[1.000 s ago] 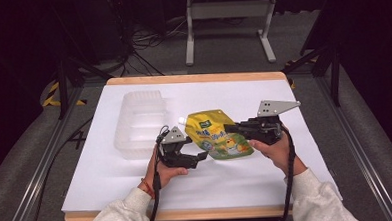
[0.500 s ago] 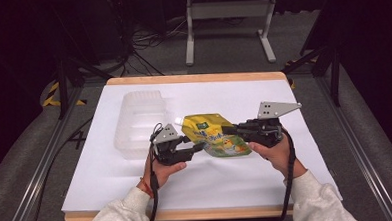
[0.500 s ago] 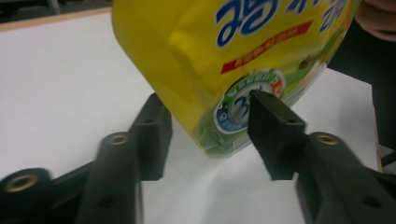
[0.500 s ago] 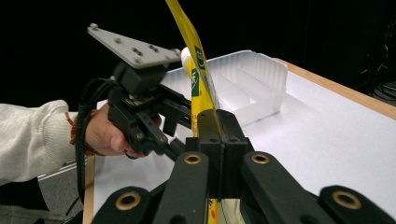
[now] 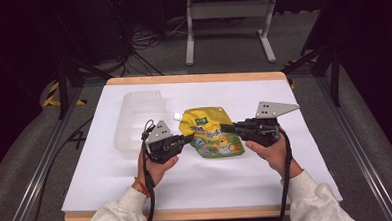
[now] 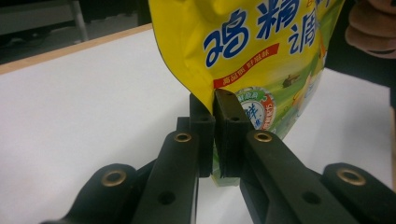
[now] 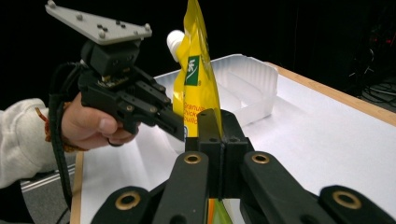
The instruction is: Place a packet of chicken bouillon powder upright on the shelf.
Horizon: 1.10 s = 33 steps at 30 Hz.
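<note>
Table: white-covered table with a wooden rim, the action sitting near its middle, a shade toward the near edge.

Tray: clear plastic tray with dividers, on the left half of the table, just beside the pouch and left of it.

Pouch position: yellow pouch is strung between the two grippers, spout end toward the far edge, bottom end toward the near edge; from the right gripper view it stands up on edge off the table.

Key relation: the pouch's long axis runs far-to-near, and the grippers bite it from opposite sides, across that axis. Left one is the one next to the tray, so I'd judge any carry to the tray goes leftward, led by that side.

Left gripper: left gripper has just been closing, and now its jaws are clamped on the pouch's lower left edge, pads pressing the film.

Right gripper: right gripper is pinched tight on the pouch's right edge.

Pouch looks: glossy soft film, blue lettering, red band, green patch low down, slightly puffed.

Spout: small white cap at the far left corner of the pouch.
</note>
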### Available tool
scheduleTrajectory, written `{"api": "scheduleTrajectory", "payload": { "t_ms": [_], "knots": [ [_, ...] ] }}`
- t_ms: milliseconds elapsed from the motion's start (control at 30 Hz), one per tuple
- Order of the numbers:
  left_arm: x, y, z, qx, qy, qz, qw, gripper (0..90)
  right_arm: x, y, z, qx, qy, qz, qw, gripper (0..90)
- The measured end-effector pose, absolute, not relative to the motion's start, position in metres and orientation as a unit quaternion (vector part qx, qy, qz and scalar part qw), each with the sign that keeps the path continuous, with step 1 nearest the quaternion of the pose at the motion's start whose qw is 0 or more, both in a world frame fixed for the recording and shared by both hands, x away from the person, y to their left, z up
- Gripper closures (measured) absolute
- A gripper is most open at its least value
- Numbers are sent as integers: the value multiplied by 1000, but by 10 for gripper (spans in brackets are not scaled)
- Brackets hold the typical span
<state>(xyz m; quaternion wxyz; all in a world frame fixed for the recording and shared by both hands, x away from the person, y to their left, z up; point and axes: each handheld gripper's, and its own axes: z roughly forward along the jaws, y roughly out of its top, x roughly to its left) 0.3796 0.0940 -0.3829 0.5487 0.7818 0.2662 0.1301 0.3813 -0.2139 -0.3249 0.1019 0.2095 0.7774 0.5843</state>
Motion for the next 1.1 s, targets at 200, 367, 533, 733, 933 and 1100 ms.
{"api": "scheduleTrajectory", "payload": {
  "t_ms": [200,367,533,733,933,1100],
  "knots": [
    [378,105,-371,784,272,175,530,879,380,-197,-324,195,788,569,128,900],
    [378,112,-364,782,276,191,525,879,381,-189,-322,190,790,566,135,900],
    [378,125,-356,780,280,209,520,879,384,-172,-319,183,788,571,140,900],
    [377,145,-347,777,286,237,509,878,387,-153,-315,176,788,573,141,900],
    [377,159,-345,769,300,252,505,878,391,-135,-314,169,790,572,140,900],
    [375,172,-342,763,308,263,503,877,395,-119,-313,165,792,571,137,900]
  ]
}}
